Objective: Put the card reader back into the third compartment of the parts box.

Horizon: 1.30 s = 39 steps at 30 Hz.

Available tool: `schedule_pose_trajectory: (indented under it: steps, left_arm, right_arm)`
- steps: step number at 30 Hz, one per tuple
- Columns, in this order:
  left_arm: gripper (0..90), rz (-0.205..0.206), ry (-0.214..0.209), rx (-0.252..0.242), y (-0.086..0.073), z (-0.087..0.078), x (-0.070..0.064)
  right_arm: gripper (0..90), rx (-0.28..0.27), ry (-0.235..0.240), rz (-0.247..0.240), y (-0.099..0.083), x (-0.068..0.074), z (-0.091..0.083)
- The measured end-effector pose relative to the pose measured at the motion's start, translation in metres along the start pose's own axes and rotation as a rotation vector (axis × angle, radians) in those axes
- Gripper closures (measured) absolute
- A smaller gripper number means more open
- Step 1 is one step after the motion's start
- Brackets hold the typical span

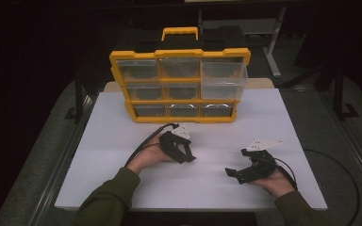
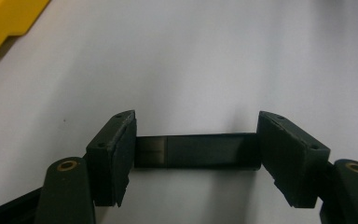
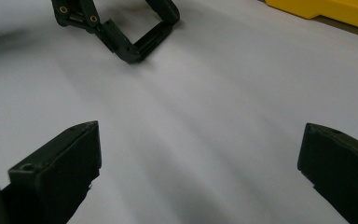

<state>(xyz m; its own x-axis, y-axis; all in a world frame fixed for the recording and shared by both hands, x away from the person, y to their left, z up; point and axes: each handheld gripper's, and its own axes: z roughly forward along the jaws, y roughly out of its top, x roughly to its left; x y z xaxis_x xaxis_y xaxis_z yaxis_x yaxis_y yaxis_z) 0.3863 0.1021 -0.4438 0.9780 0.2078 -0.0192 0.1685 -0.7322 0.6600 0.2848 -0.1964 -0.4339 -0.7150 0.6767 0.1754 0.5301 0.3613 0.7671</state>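
Left gripper view showed the left gripper [image 2: 196,154] with its jaws parted around a dark flat bar [image 2: 196,150] that bridged the gap; whether it gripped that bar or the bar was its own part could not be told. The right gripper [image 3: 198,172] gaped wide and held nothing. Both rested low over the white table [image 1: 122,141], seemingly poised before any job. Behind stood a yellow drawer organizer [image 1: 181,84]. No writing was readable.
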Motion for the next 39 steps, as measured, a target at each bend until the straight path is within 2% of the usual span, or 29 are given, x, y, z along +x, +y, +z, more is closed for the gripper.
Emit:
schedule_pose_trajectory:
  steps: [10, 24, 39]
  left_arm:
    - [29.7, -0.029, -0.02, -0.023, 0.001, -0.013, 0.003]
    - [29.8, -0.067, -0.014, -0.067, 0.007, -0.037, 0.007]
    - [29.7, -0.074, -0.011, -0.105, 0.015, -0.064, 0.012]
  right_arm:
    - [0.0, 0.0, 0.001, -0.002, 0.0, 0.0, 0.0]
    - [0.0, 0.003, 0.004, -0.004, 0.0, 0.0, 0.001]
    - [0.0, 0.004, 0.007, -0.006, 0.0, 0.0, 0.004]
